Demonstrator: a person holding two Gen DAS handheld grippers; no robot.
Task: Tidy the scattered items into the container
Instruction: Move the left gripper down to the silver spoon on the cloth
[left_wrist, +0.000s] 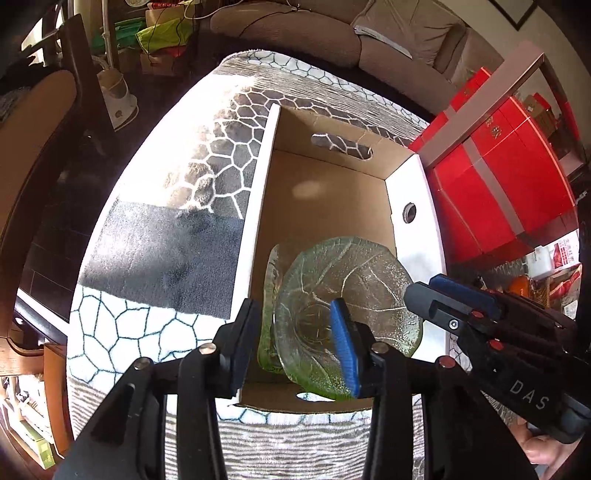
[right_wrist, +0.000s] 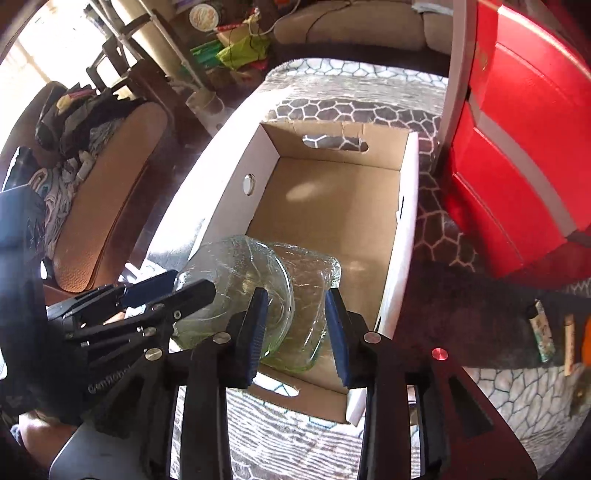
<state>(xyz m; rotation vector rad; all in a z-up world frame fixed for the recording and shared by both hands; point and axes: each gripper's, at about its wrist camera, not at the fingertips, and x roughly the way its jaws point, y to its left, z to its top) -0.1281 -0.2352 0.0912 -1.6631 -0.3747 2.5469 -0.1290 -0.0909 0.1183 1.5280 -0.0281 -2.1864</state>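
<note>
Two green-tinted glass dishes lean on edge in the near end of an open cardboard box (left_wrist: 332, 206) (right_wrist: 332, 206). The round dish (left_wrist: 351, 291) (right_wrist: 240, 273) stands in front of a squarer one (left_wrist: 272, 266) (right_wrist: 314, 269). My left gripper (left_wrist: 295, 347) is open, and both dishes' lower rims sit loosely between its blue pads (left_wrist: 343, 347). My right gripper (right_wrist: 295, 332) is open too and straddles the squarer dish without pressing on it. Each gripper shows in the other's view: the right one (left_wrist: 424, 290) by the round dish's rim, the left one (right_wrist: 184, 286) against the round dish.
The box sits on a honeycomb-patterned rug (left_wrist: 207, 177) (right_wrist: 436, 236). Red boxes (left_wrist: 498, 192) (right_wrist: 517, 166) stand close to its right side. A lighter (right_wrist: 541, 332) and a small stick (right_wrist: 569, 343) lie on the rug at right. A cushioned chair (right_wrist: 107, 192) stands at left, a sofa (left_wrist: 295, 33) behind.
</note>
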